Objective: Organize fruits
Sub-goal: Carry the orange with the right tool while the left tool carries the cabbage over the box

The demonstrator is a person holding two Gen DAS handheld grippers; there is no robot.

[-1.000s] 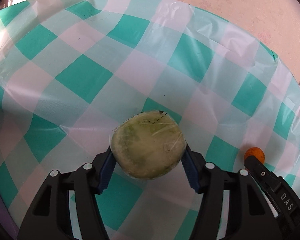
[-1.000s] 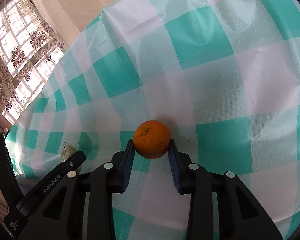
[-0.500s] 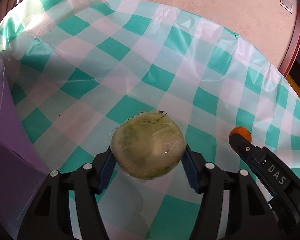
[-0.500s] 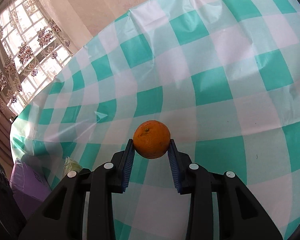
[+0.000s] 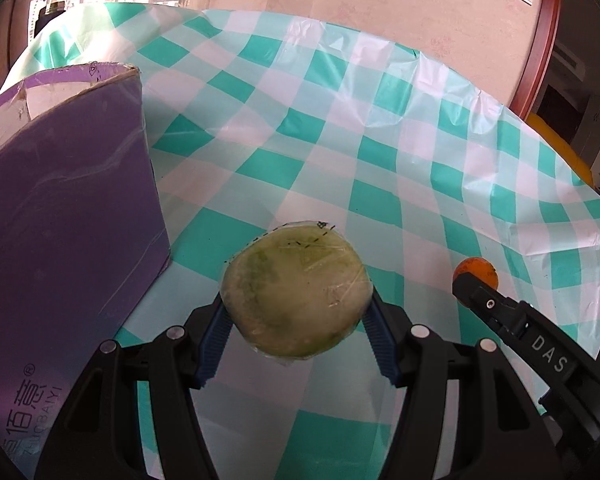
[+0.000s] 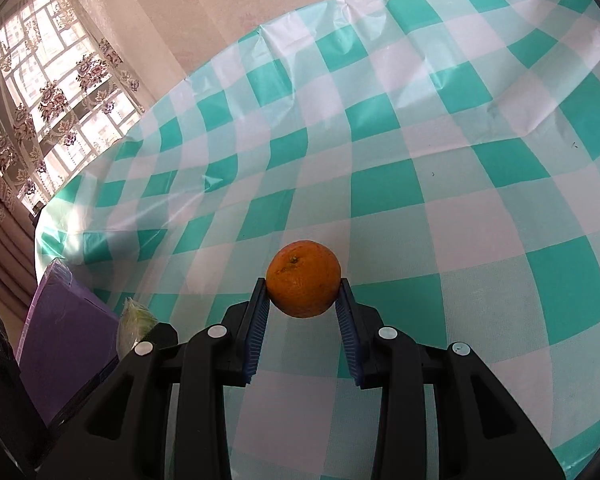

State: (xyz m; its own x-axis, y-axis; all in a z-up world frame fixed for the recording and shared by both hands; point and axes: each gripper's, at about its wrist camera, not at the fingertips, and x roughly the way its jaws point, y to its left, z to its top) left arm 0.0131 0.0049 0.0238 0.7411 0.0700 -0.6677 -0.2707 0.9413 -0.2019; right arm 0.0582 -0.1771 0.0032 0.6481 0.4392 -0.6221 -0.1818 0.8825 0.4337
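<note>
A table under a teal-and-white checked plastic cloth (image 5: 340,128) fills both wrist views. At nine o'clock in the left view stands a large purple cardboard box (image 5: 64,216), its open top edge showing a taped white flap; what lies inside is hidden. Along its lower edge run Chinese characters, cut off by the frame, a ® mark, and Latin letters too faint to read fully. The same box sits at eight o'clock in the right view (image 6: 66,340).

The left tongs (image 5: 298,314) are clenched on a pale green round melon half wrapped in clear film (image 5: 296,292), blue pads pressed to both sides, carried above the cloth just beside the box's near corner. A dashed black line is printed on the film near twelve o'clock of the fruit.

The right tongs (image 6: 303,296) grip a small orange citrus fruit (image 6: 303,289) clear of the table. In the left view they enter at four o'clock, marked "DAS", the fruit partly hidden behind their tip.
</note>
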